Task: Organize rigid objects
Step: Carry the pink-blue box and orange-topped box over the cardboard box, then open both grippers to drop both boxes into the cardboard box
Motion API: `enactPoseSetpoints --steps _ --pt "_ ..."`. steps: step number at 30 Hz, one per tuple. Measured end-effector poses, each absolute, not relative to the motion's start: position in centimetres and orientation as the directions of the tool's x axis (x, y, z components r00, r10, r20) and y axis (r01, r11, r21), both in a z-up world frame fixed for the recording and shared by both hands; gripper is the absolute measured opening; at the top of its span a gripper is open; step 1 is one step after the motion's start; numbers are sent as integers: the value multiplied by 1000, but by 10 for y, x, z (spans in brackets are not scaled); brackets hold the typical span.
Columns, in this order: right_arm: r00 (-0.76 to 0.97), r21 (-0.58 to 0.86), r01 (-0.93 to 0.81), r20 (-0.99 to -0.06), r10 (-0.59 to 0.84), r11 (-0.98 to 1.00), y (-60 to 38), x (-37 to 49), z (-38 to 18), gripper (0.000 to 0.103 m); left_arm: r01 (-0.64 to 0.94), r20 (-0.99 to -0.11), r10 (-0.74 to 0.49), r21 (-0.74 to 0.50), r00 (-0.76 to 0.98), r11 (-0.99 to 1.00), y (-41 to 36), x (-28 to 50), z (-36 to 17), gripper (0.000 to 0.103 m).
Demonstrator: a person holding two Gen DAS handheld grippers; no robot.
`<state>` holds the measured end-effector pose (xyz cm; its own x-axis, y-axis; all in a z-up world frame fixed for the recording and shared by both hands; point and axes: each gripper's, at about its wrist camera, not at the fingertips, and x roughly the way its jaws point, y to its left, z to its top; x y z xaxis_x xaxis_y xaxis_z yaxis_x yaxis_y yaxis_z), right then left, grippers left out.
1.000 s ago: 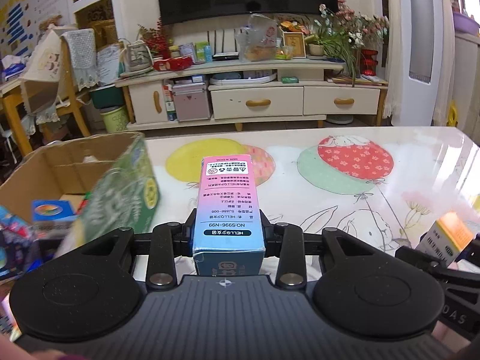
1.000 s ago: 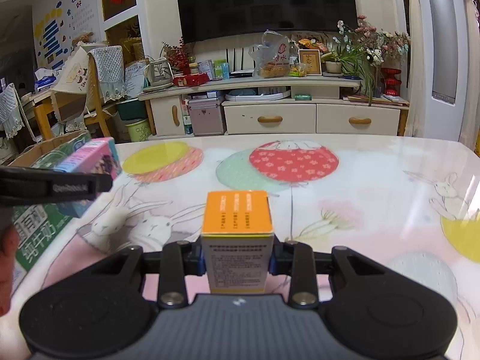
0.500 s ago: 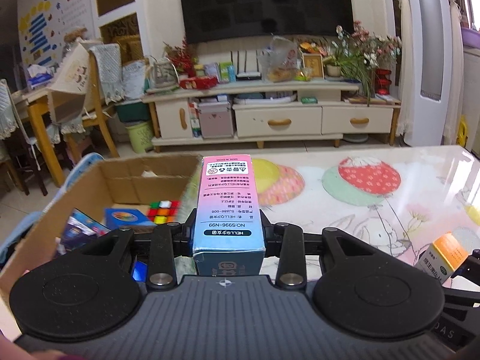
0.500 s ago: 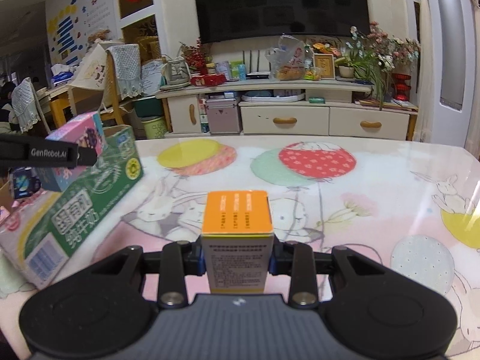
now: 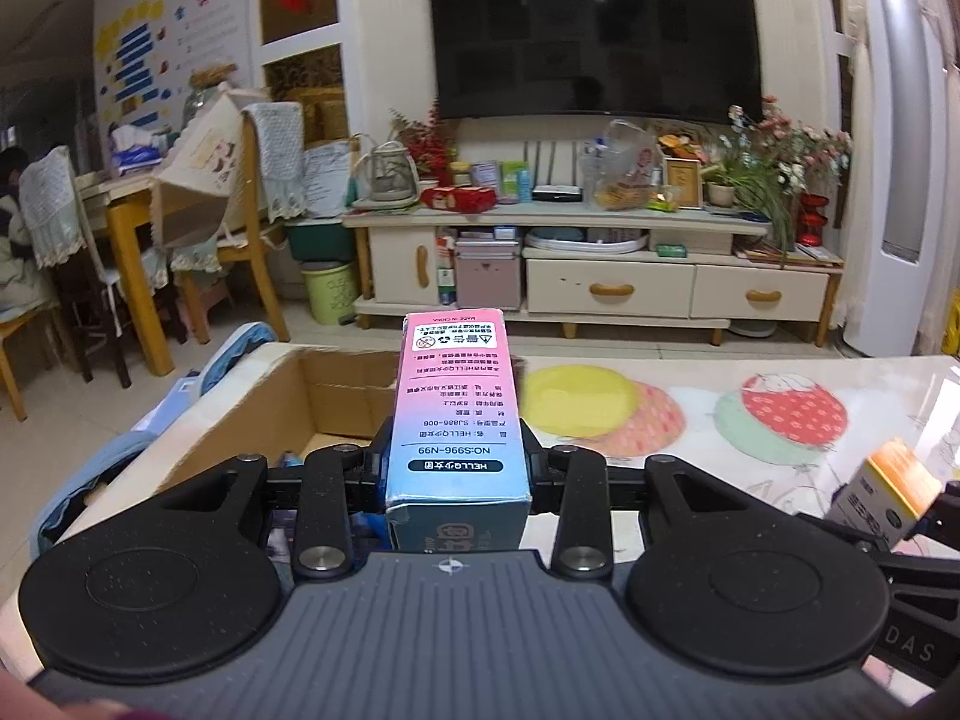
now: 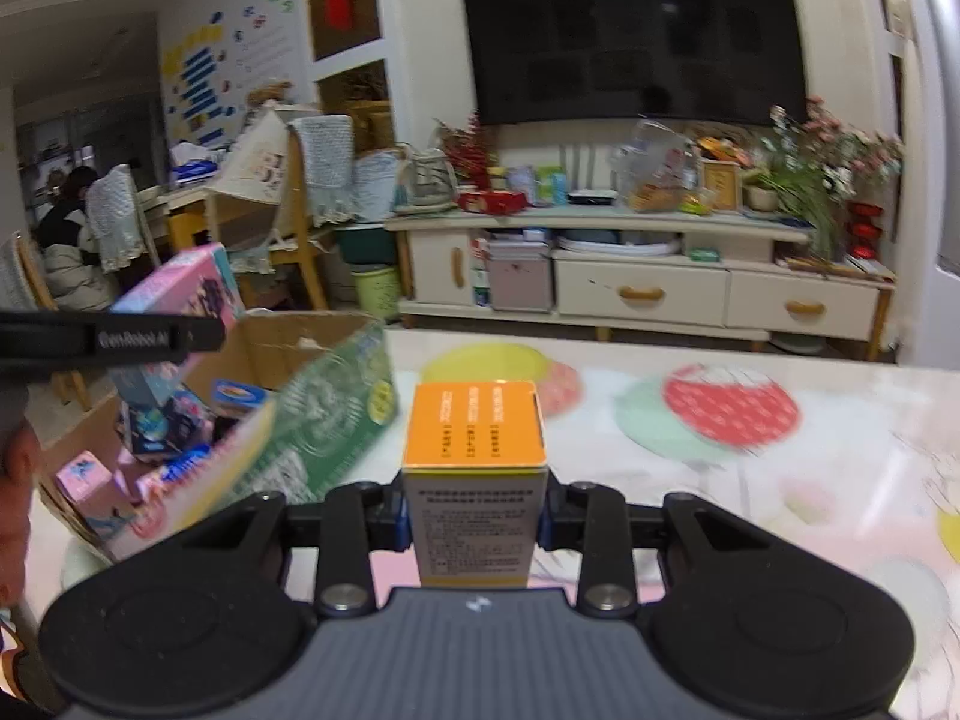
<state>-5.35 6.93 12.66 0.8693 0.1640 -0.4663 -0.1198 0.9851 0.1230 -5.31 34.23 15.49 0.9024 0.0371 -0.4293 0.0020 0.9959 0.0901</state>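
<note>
Between the pads of the left gripper (image 5: 457,474) a pink-and-blue carton (image 5: 454,414) is clamped, its printed face up, held above the near edge of an open cardboard box (image 5: 336,387) at the left end of the table (image 5: 870,384). The right gripper (image 6: 474,519) is clamped on an orange-topped box (image 6: 475,426), held over the patterned tabletop just right of the cardboard box. Inside that box lie several small packs, among them a pink pack (image 6: 90,480). Far behind stands a TV cabinet (image 5: 606,282).
</note>
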Motion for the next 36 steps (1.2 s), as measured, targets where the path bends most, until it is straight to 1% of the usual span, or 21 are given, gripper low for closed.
enactPoseSetpoints --steps 9,16,23,25,27,28,29,30,31,32,33,36 --pt "851 148 -237 -446 279 960 120 -8 143 34 -79 -464 85 32 882 996 390 -40 155 45" --pt "841 149 -297 -427 332 943 149 31 151 34 -109 -503 85 -17 860 994 410 -18 150 45" --pt "821 139 -325 -450 352 935 168 64 140 34 -130 -522 82 -54 849 990 417 -2 141 46" --pt "814 140 -334 -456 361 932 172 72 136 34 -133 -522 83 -58 849 989 414 -2 140 47" --pt "809 139 -338 -461 363 931 175 77 133 35 -132 -520 83 -57 850 990 412 -1 139 60" --pt "807 138 -342 -465 365 930 177 80 132 39 -141 -518 95 -50 850 989 410 -2 140 64" --pt "808 137 -336 -466 360 932 178 80 131 49 -156 -515 114 -38 849 987 409 -3 140 76" --pt "815 135 -325 -463 349 936 178 80 130 51 -161 -511 122 -33 851 986 409 -4 141 80" --pt "821 137 -314 -457 341 939 176 78 131 52 -164 -507 123 -36 853 986 410 -6 142 89" --pt "830 143 -302 -448 334 943 173 75 132 57 -169 -503 126 -41 855 985 412 -6 144 102" --pt "838 149 -289 -439 325 946 170 72 132 64 -175 -494 130 -46 860 984 412 -9 145 103" --pt "858 169 -256 -413 304 952 157 58 135 74 -163 -466 124 -46 876 985 410 -15 151 103"
